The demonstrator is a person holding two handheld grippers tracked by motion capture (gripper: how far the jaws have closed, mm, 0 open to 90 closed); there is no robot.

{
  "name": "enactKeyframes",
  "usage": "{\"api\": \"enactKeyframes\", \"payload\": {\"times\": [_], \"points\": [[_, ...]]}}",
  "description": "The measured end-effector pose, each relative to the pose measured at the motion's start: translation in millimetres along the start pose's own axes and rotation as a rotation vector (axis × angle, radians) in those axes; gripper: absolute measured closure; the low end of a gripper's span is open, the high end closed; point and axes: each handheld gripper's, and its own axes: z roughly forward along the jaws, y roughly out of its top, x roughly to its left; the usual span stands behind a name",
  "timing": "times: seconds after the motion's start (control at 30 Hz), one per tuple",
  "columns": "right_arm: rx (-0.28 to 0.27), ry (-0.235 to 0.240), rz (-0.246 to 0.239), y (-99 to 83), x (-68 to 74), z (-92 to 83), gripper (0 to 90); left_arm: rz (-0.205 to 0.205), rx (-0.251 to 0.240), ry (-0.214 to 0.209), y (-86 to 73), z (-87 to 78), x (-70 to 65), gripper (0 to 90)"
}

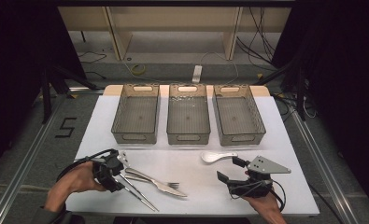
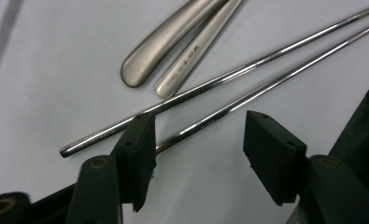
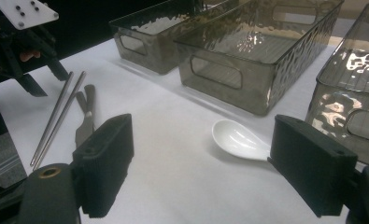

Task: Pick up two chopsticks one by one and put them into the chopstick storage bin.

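Two steel chopsticks (image 1: 138, 191) lie side by side at the front left of the white table (image 1: 285, 140). My left gripper (image 1: 119, 175) is low over their thick ends, open. In the left gripper view the chopsticks (image 2: 275, 84) run slantwise; one passes between the jaws of my left gripper (image 2: 201, 130) and the other runs behind the left jaw, and the pads stand apart from them. A metal fork and knife (image 1: 156, 182) rest just beyond. My right gripper (image 1: 228, 169) is open and holds nothing, a little short of a white ceramic spoon (image 1: 215, 157).
Three smoky clear plastic bins (image 1: 136, 116) (image 1: 188, 116) (image 1: 238, 116) stand in a row across the back half of the table. The right gripper view shows the spoon (image 3: 236, 137) in front of the bins (image 3: 261, 51), and the left gripper (image 3: 49, 81) over the chopsticks (image 3: 56, 116).
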Motion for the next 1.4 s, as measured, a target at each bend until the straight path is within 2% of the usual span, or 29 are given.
{"api": "enactKeyframes", "payload": {"times": [0.13, 0.27, 0.6, 0.73, 0.8, 0.83, 0.93, 1.13, 1.23, 1.4], "points": [[0.003, -0.001, 0.001, 0.1, 0.5, 0.4, 22.4, 0.033, 0.005, -0.005, -2.3, 6.0, 5.0, 51.2], [0.009, 0.001, 0.001, -0.3, 0.2, 0.9, 22.4, 0.061, 0.025, -0.018, -2.4, 8.3, 4.7, 53.0], [0.012, 0.007, 0.0, -0.5, 0.4, 1.9, 22.5, 0.071, 0.036, -0.027, -1.7, 12.3, 7.5, 53.7], [0.022, 0.007, -0.003, -0.7, 0.7, 2.6, 22.6, 0.098, 0.052, -0.011, -0.2, 13.1, 9.5, 53.3], [0.022, 0.007, -0.004, -0.6, 0.8, 2.6, 22.6, 0.099, 0.048, -0.019, 1.0, 13.8, 7.2, 53.6], [0.02, 0.008, -0.004, -0.6, 0.7, 2.3, 22.6, 0.125, 0.076, -0.027, 1.7, 16.8, 5.8, 53.3], [0.02, 0.008, -0.002, -0.7, 0.3, 2.3, 22.6, 0.137, 0.092, -0.033, 1.6, 19.6, 4.6, 51.4], [0.024, 0.005, -0.003, -0.7, 0.5, 2.3, 22.8, 0.147, 0.109, -0.02, 1.0, 18.6, 2.7, 57.0], [0.027, 0.004, -0.003, -0.7, 0.4, 2.3, 22.9, 0.151, 0.148, -0.017, 0.6, 18.2, -0.8, 60.7], [0.029, 0.002, -0.004, -0.7, 0.5, 2.3, 23.0, 0.16, 0.15, -0.019, -1.7, 17.6, -3.9, 64.5]]}}
